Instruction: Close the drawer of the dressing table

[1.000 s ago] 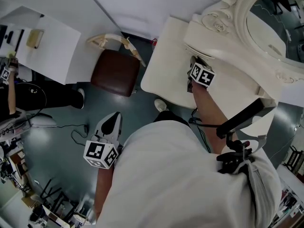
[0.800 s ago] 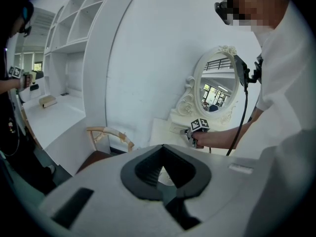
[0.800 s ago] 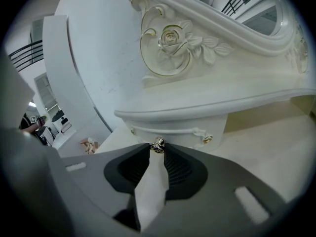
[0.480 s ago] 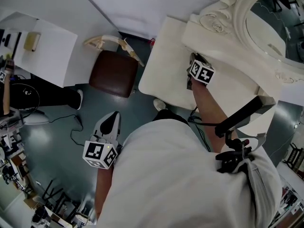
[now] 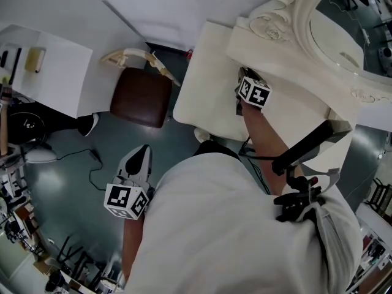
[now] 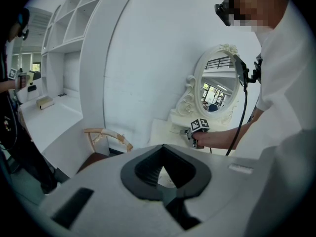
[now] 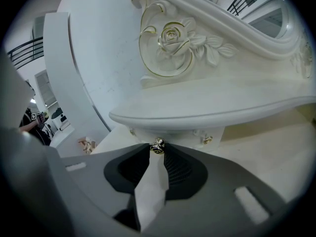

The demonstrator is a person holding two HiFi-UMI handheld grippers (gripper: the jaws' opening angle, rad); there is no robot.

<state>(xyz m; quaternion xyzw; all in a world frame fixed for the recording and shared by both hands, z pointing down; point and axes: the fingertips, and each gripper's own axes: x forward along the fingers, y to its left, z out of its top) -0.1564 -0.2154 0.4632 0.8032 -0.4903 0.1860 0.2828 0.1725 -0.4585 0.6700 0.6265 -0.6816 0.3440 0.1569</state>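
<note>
The cream dressing table with its carved oval mirror fills the upper right of the head view. My right gripper reaches over the tabletop to the small drawer under the mirror shelf. In the right gripper view its jaws are closed on the drawer's small gold knob at their tips. How far the drawer stands out I cannot tell. A second gold knob sits to the right. My left gripper hangs low over the floor, away from the table, jaws together and empty.
A brown-seated stool with a carved cream back stands left of the dressing table. Further left are a white desk and another person. Cables lie on the grey-green floor.
The head view has drifted, so everything sits a little further up and left in it. Both grippers keep their places, and the right one stays on the knob.
</note>
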